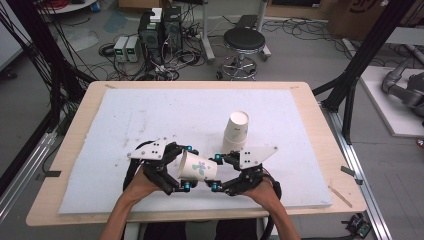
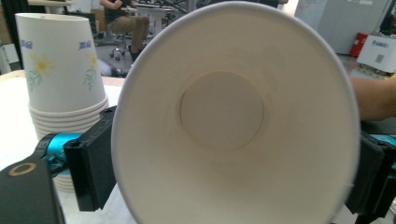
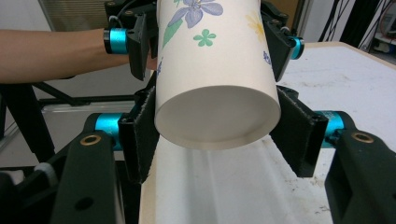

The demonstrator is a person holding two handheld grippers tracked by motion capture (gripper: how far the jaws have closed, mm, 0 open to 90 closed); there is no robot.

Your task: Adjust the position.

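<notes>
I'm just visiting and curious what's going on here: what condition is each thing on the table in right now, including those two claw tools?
Paper cup: on its side, off the table, held at both ends.
Right gripper: shut on the cup's base end.
Left gripper: jaws at the cup's rim end, pressing its sides.
Stack of cups: upside down, standing on the white mat, untouched.

1 loose cup (image 1: pixel 197 168), 1 cup stack (image 1: pixel 236 131), 2 claws

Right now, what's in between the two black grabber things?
A paper cup with flowers lies on its side between the left gripper and the right gripper. The high view shows it, with the left at its rim and the right at its base.
</notes>
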